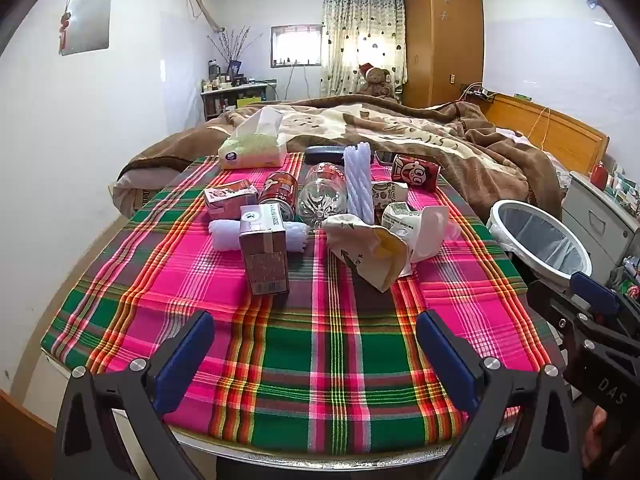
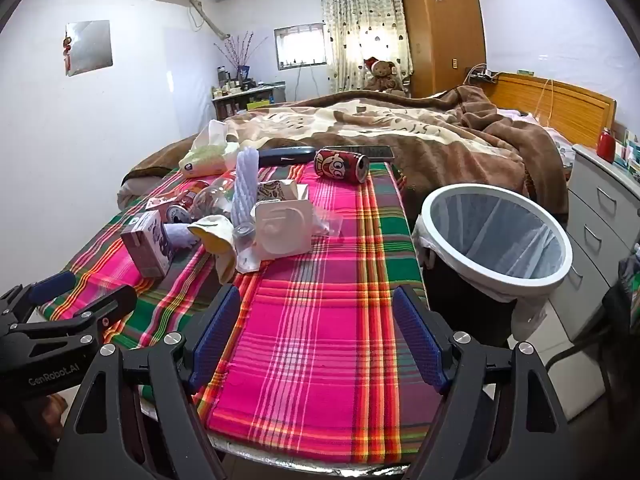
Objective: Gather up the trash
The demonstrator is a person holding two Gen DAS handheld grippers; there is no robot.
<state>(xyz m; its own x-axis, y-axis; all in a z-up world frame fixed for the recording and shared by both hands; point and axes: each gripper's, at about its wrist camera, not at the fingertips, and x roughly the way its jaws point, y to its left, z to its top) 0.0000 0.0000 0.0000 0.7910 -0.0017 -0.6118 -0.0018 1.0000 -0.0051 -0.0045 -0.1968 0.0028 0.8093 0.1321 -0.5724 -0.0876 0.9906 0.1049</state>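
Note:
Litter sits mid-table on the plaid cloth [image 1: 320,360]: an upright brown drink carton [image 1: 264,252] [image 2: 148,248], a crumpled paper cup [image 1: 368,248] [image 2: 216,240], a white plastic lid [image 2: 282,228], a pink carton [image 1: 230,198], a red can [image 1: 280,192] lying down, and a cartoon-face can [image 1: 416,172] [image 2: 340,166] at the far edge. The lined trash bin [image 1: 498,222] [image 2: 500,285] stands off the table's right side. My left gripper [image 1: 314,320] hovers open over the near cloth, short of the carton. My right gripper [image 2: 318,292] is open and holds nothing, left of the bin.
A clear glass [image 1: 322,196], a twisted lilac candle [image 1: 358,184], a tissue pack [image 1: 252,148], a remote [image 2: 286,154] and a phone [image 2: 360,152] also lie on the table. A bed [image 2: 400,132] with a brown blanket is behind, drawers [image 2: 600,216] at right.

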